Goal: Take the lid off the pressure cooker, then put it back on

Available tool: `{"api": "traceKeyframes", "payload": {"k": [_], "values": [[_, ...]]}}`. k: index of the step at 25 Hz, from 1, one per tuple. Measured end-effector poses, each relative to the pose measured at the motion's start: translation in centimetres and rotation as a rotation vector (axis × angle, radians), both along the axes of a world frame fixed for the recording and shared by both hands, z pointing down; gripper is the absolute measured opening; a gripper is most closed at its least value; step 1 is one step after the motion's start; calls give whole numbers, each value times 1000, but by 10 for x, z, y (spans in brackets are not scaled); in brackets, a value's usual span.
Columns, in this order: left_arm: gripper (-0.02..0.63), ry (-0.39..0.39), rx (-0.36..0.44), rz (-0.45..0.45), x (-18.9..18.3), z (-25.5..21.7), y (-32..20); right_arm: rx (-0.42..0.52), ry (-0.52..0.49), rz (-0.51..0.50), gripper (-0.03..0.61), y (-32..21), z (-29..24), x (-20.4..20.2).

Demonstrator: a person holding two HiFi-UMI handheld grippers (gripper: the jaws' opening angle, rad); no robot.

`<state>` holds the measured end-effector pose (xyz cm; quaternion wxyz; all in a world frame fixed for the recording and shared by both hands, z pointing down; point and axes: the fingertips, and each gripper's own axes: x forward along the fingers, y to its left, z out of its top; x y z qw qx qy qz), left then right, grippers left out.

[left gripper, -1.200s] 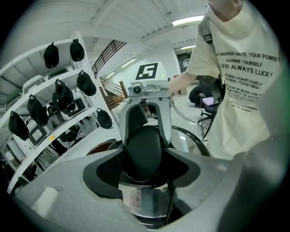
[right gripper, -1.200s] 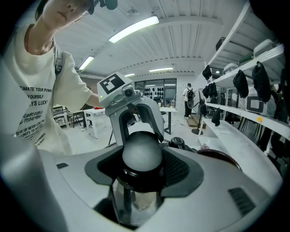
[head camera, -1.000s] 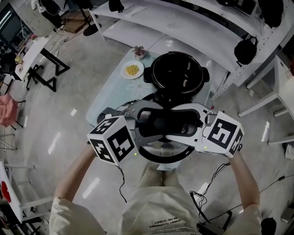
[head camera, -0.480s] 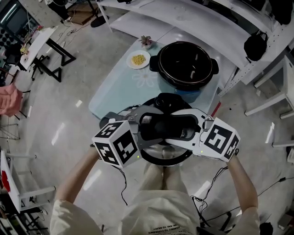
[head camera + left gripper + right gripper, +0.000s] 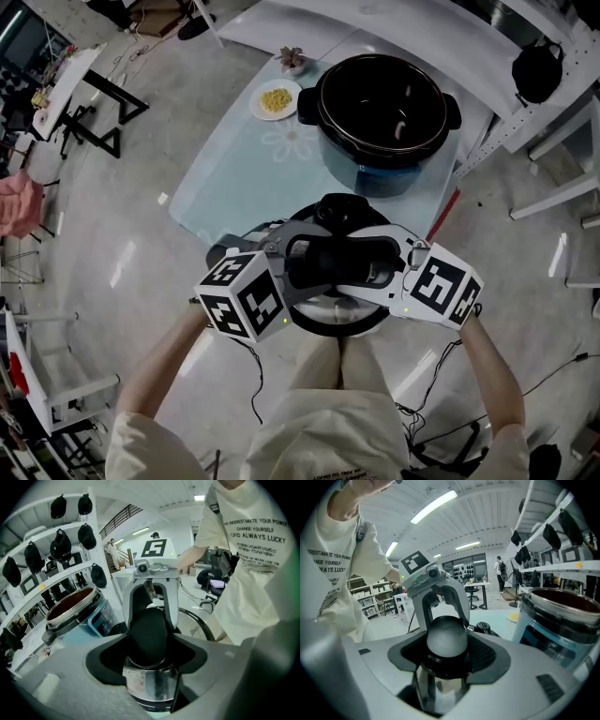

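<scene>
The open pressure cooker pot (image 5: 384, 103) stands at the far right of the pale glass table (image 5: 246, 178), its dark inside bare. The steel lid (image 5: 339, 324) hangs level over the table's near edge, apart from the pot. Its black knob (image 5: 337, 259) is clamped from both sides: my left gripper (image 5: 319, 259) comes in from the left, my right gripper (image 5: 362, 262) from the right. In the left gripper view the knob (image 5: 149, 634) fills the jaws, with the pot (image 5: 75, 613) to the left. The right gripper view shows the knob (image 5: 446, 638) gripped too, and the pot (image 5: 562, 616) at the right.
A small plate of yellow food (image 5: 275, 99) and a little potted plant (image 5: 293, 60) sit at the table's far left corner. White shelving (image 5: 525, 103) stands to the right of the table. A red strip (image 5: 444, 214) lies by the table's right edge.
Both grippers have sunk with the lid and drawn it away from the pot toward the table's near edge. The grip on the knob looks the same.
</scene>
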<state>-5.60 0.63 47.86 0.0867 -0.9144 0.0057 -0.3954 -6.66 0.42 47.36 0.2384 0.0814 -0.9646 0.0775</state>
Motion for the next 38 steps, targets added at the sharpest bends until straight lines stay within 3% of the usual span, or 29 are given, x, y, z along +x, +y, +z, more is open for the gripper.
{"api": "traceKeyframes", "payload": {"k": [15,38], "values": [[275,-35,0,22,4,64,-13,9,34,32,273,-13,63,4],[275,-84,59,-3,18,100,-6,65,147,25,275,-7,99,17]]}}
